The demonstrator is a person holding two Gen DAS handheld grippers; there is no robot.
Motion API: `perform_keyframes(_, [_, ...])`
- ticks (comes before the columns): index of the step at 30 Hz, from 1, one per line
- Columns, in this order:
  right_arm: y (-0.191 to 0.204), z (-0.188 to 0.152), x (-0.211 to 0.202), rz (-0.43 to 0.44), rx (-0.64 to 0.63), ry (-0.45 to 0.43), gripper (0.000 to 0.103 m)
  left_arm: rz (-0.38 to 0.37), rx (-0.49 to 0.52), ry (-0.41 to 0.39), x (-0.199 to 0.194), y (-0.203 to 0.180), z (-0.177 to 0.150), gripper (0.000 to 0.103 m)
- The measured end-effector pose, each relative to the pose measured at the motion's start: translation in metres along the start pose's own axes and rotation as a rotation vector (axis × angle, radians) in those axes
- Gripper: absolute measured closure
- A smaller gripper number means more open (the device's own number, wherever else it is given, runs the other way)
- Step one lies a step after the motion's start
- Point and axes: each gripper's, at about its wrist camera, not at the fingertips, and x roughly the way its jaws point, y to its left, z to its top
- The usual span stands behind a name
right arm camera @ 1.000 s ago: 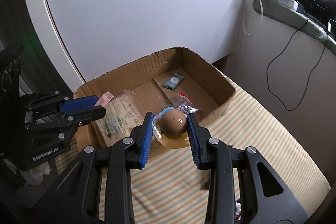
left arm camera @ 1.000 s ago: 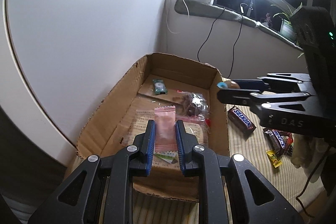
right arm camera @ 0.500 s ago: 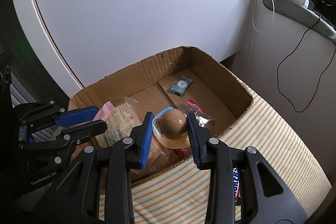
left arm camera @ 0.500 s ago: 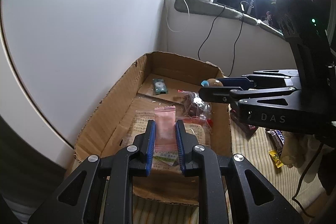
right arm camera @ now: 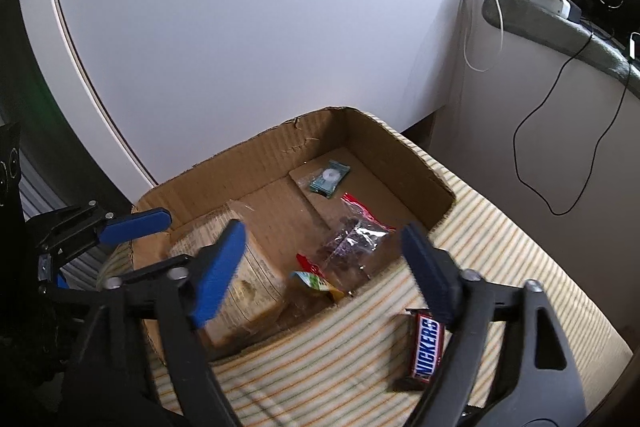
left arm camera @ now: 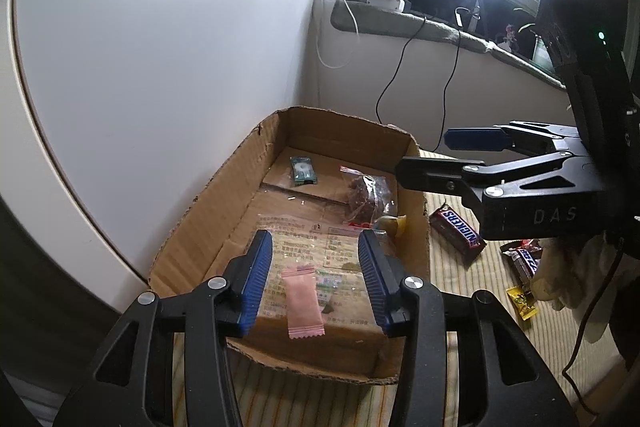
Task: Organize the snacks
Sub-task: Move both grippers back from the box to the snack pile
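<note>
A shallow cardboard box [left arm camera: 276, 139] [right arm camera: 240, 163] sits on a striped mat. My left gripper [left arm camera: 316, 279] is open above its near end; a pink candy wrapper [left arm camera: 304, 301] lies between the fingers on a large flat packet [left arm camera: 316, 247]. My right gripper [right arm camera: 320, 275] is open over the box's right side. A jelly cup [right arm camera: 316, 283] [left arm camera: 394, 225] lies inside near the wall, next to a clear bag of dark snacks [right arm camera: 352, 239] [left arm camera: 368, 195]. A small green packet [right arm camera: 330, 179] [left arm camera: 303, 170] lies at the far end.
A Snickers bar [right arm camera: 428, 351] [left arm camera: 458, 229] lies on the mat outside the box. More wrapped bars [left arm camera: 524, 263] and a yellow candy [left arm camera: 522, 303] lie further right. A white wall stands behind the box, and a ledge with cables to the right.
Both grippers have opened. The pink candy dropped from my left gripper onto the flat packet. The jelly cup dropped from my right gripper into the box.
</note>
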Motion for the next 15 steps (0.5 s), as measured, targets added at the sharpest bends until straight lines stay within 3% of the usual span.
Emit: perform_keyframes(15, [-0.021,-0.032,-0.062,-0.11,0.023,-0.088,0.018,-0.054,0.043,-0.036,-0.023,-0.035,-0.011,0.06])
